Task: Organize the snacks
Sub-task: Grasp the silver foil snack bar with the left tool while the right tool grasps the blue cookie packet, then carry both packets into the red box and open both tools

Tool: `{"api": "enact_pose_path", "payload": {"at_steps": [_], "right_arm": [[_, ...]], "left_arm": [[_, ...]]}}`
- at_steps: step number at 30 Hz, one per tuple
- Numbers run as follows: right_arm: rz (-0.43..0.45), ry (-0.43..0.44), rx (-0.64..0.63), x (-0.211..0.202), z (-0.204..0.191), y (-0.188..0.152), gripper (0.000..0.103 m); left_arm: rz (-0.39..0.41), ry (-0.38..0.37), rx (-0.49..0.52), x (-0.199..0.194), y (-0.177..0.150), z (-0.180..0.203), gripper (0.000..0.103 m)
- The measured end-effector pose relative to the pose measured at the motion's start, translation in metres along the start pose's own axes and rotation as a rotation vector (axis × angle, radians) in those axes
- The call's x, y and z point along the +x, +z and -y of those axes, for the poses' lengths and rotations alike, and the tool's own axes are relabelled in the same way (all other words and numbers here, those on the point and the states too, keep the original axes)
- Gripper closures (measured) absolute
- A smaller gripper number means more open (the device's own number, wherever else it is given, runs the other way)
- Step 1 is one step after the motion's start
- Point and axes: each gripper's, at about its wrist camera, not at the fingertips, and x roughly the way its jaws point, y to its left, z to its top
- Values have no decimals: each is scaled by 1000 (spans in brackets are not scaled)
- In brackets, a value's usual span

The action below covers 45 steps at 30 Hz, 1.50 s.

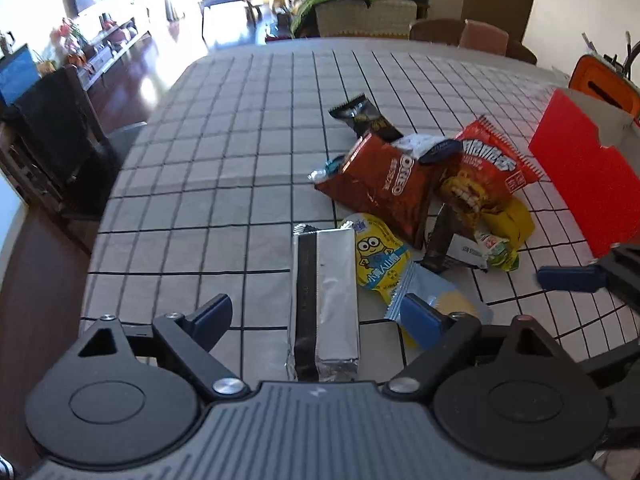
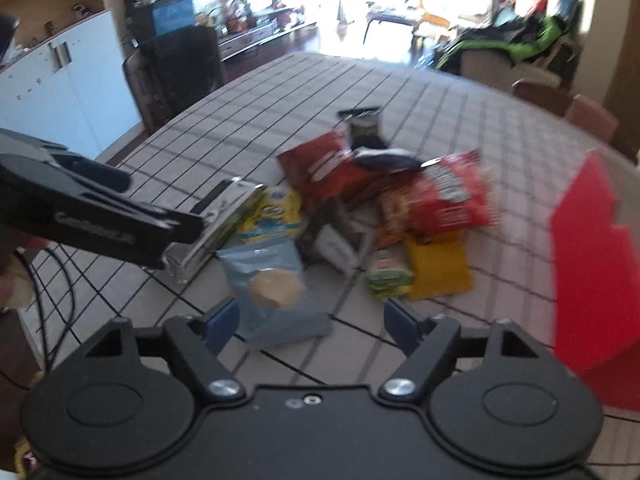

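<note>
Both grippers (image 1: 318, 316) (image 2: 316, 316) gape, holding nothing; beyond, "OREO" bag (image 1: 384, 184).

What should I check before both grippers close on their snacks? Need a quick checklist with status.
1. Left gripper jaws open: ok.
2. Silver foil pack lies between the left fingers, lengthwise: ok.
3. Right gripper jaws open: ok.
4. Light blue cookie packet between the right fingers: ok, though its far end sits outside them.
5. Pads touching either pack: cannot tell; gaps show on both sides.
6. Red box open and free to take snacks: cannot tell; only its outer wall and rim show.
</note>
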Motion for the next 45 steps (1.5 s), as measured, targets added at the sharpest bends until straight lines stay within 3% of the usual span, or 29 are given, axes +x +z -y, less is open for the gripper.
{"api": "enact_pose_path", "payload": {"at_steps": [7,10,17,23,34,45], "right_arm": [[-62,29,-1,34,2,5,28],[-69,23,-18,40,-1,4,32],[-51,-9,-88,33,-18,1,49],[-43,-27,-111,35,-24,2,56],[-23,-32,44,10,-18,-8,56],[-1,-112,149,-36,-6,-18,56]], "left_arm": [[-63,-35,21,31,10,-4,12],[-79,-43,3,39,12,-6,18],[-128,-54,-19,51,13,-6,42],[-127,-81,-49,50,11,-9,60],[-115,-109,-121,30,-10,-13,61],[-80,-137,-206,-5,-30,-6,61]]}}
